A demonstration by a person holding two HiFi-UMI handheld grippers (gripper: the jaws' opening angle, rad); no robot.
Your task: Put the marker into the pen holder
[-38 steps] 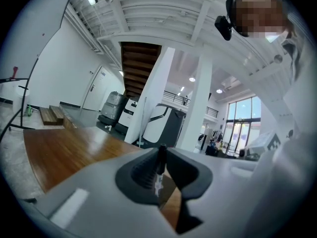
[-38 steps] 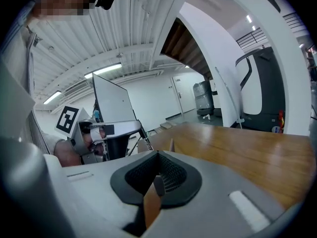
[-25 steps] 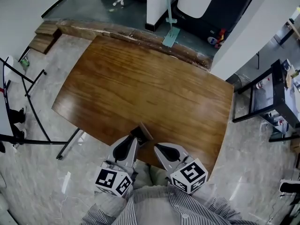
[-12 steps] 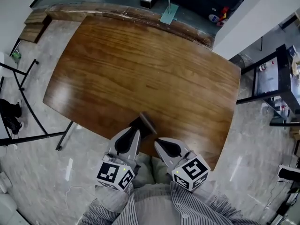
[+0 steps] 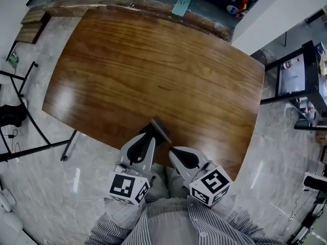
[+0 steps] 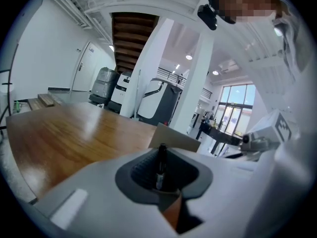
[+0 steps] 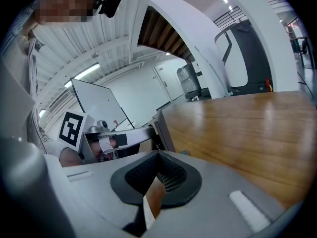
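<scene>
**Grippers.** The left gripper (image 5: 147,139) is clamping a slim black marker (image 6: 161,163) between its pads, and the marker is standing roughly upright in the grip. The right gripper (image 5: 173,152) is resting just to the right of it with its jaws together on nothing. Both are hanging over the near edge of the brown wooden table (image 5: 153,60).

**Holder.** A tan box-shaped pen holder (image 5: 157,130) is sitting just beyond the left gripper's tips. Whether they are touching cannot be told.

**Handling, as a judgement.** The marker is likely light and stiff, with a smooth barrel that could pivot or slip in the pads. A firm hold on the barrel, leaving the leading end free to enter the opening, would suit it. The holder looks light and may slide or tip if knocked.

**Views.** Only the left gripper view is showing the marker; in the head view the gripper body is covering it. Only the head view is showing how the grippers and the holder lie against the table edge. The right gripper view is confirming its own closed jaws and is showing the left gripper from the side.
</scene>
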